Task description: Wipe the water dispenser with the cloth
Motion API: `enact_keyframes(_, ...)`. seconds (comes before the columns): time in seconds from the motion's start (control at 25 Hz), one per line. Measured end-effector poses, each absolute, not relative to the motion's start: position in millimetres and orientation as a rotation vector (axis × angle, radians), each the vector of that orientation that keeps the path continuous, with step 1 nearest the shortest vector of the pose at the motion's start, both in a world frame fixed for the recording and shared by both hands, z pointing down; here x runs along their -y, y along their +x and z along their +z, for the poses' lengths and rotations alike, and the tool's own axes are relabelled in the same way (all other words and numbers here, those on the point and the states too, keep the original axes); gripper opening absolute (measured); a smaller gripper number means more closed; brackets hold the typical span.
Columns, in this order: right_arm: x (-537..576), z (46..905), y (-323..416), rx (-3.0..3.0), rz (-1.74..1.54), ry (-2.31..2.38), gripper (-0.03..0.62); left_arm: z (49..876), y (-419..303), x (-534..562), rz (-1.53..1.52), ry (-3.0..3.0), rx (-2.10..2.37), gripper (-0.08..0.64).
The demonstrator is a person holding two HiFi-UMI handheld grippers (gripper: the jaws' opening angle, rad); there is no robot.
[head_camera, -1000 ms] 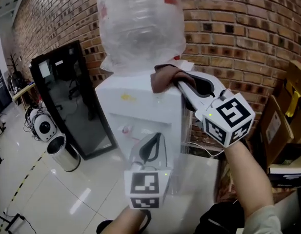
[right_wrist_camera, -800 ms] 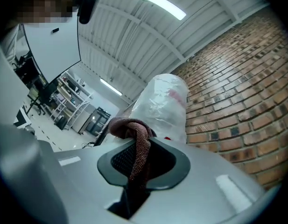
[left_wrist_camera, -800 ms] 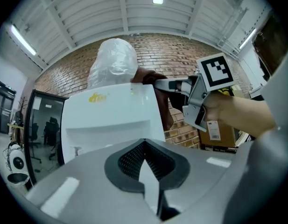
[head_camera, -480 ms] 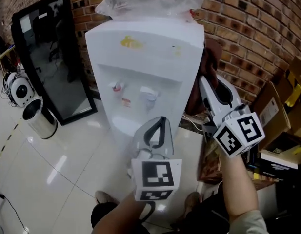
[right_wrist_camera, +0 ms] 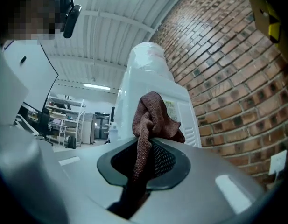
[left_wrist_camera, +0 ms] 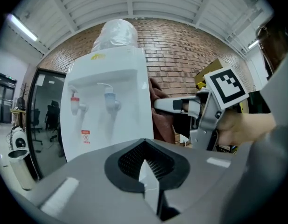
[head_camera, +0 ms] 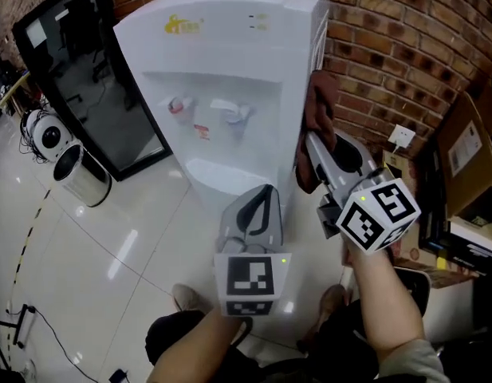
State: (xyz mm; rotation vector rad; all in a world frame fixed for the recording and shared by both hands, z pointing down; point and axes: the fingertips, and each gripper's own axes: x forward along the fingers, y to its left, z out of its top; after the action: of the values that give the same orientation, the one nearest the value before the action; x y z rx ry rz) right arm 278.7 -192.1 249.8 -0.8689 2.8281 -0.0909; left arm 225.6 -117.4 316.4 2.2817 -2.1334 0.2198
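Note:
The white water dispenser (head_camera: 230, 62) stands against a brick wall, with a red and a blue tap on its front. My right gripper (head_camera: 309, 146) is shut on a brown cloth (head_camera: 319, 106), and the cloth lies against the dispenser's right side, about level with the taps. In the right gripper view the cloth (right_wrist_camera: 153, 113) bunches up out of the jaws of the right gripper (right_wrist_camera: 146, 146) before the dispenser's side panel (right_wrist_camera: 179, 106). My left gripper (head_camera: 265, 191) hangs shut and empty in front of the dispenser's lower front; its pads (left_wrist_camera: 151, 160) meet with nothing between them.
A black glass-fronted cabinet (head_camera: 86, 70) stands left of the dispenser, with a steel bin (head_camera: 82, 182) before it. Cardboard boxes (head_camera: 469, 158) and a wall socket (head_camera: 401, 136) are at the right. A plastic-wrapped bottle (left_wrist_camera: 116, 34) sits on top.
Both grippers have sunk. The right one has carried the cloth from the dispenser's top edge down along its right side. The left one stays shut in front.

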Motion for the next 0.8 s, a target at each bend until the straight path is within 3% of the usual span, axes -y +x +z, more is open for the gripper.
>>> enact_keyframes(0.28, 192.8, 309.3, 271.2, -2.954, -0.28, -0.842, 0.068, 348.6, 226.5, 121.0, 0.279, 2.251, 2.1, 0.0)
enact_keyframes(0.8, 214.3, 444.6, 272.8, -2.864, -1.142, -0.913, 0.069, 406.6, 210.5, 125.6, 0.336, 2.137, 2.063, 0.0)
